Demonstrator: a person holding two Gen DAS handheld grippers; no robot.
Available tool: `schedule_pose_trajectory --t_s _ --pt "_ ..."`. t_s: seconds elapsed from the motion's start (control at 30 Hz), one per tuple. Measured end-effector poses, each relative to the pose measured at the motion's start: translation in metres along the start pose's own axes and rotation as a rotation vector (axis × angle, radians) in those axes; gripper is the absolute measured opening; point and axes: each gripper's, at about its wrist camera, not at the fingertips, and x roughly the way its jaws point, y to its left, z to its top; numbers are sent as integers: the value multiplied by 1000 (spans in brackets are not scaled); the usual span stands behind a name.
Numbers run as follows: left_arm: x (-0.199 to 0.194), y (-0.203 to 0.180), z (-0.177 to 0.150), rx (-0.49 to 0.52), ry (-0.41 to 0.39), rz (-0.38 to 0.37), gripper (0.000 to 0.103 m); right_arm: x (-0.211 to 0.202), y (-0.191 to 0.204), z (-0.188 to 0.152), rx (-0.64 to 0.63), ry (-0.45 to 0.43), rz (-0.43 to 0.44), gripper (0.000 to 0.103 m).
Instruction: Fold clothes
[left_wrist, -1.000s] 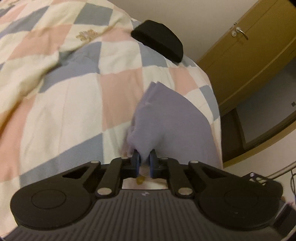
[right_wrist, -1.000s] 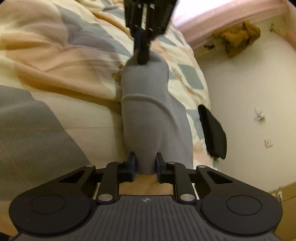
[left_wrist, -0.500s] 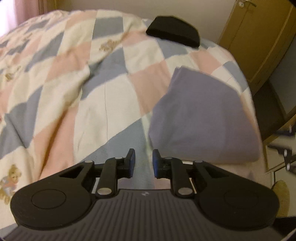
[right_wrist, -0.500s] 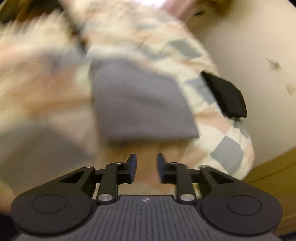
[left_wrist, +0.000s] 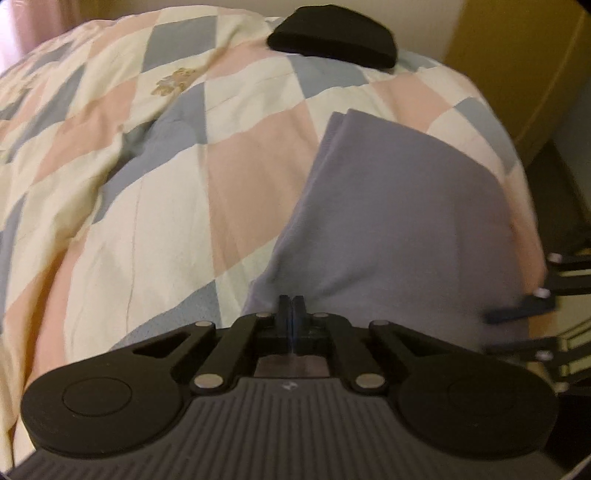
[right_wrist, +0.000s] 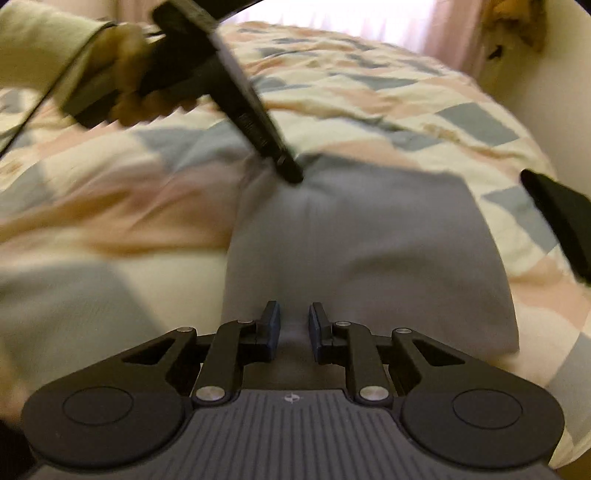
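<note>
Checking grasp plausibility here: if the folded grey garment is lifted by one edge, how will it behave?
The folded grey garment is probably floppy: it dimples where the left gripper presses. Stacked layers at its far corner may slide apart. It likely drags on the soft checked quilt.

garment: folded grey-lavender cloth (left_wrist: 402, 229), plain, no print visible
shape: roughly rectangular slab, layered; stacked edges show at the far left corner in the left wrist view
state: folded, mostly flat, light creases running in from two edges, one puckered point on the far edge in the right wrist view (right_wrist: 365, 254)
location: lies on the checked quilt, close to the bed's edge
neighbour: dark folded item sits well apart, further up the bed
</note>
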Motion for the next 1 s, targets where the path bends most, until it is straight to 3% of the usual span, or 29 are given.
schedule_pose_trajectory --t_s 0.07,0.13,0.2,0.3,0.43,0.47,0.53,0.63,0.73,0.87,0.93,1.0 --pt "-7 -4 1 -38 7 52 2 -9 -5 -6 -35 27 47 13" --pt "-23 -9 2 -83 -6 118 3 -22 -19 1 -30 -13 65 11" --pt "-46 -16 5 -122 -36 181 5 -34 -34 8 -25 -56 82 13" --pt "-76 -36 4 -176 -95 207 5 -27 -64 24 -22 -103 58 16" --pt "-62 -75 0 -164 -105 185 10 2 -86 26 -50 -99 63 17" --pt "-50 -79 -1 -153 -93 192 10 8 -88 23 -48 -86 83 22" --pt "-26 -72 0 -182 -73 212 11 11 -86 7 -49 -46 96 22" --pt "-6 -47 2 -261 -79 255 11 3 -82 -23 -109 -17 49 22" --pt "-17 -36 9 -277 -113 267 9 -9 -90 -26 -82 37 18 12" --pt "-46 -52 5 -285 -138 230 10 -28 -93 -4 -40 -26 26 18" --pt "-54 -68 -4 -326 -132 152 11 -26 -91 6 -24 -43 59 27" --pt "-53 -86 -16 -363 -112 82 14 -11 -90 7 -34 -1 44 29"
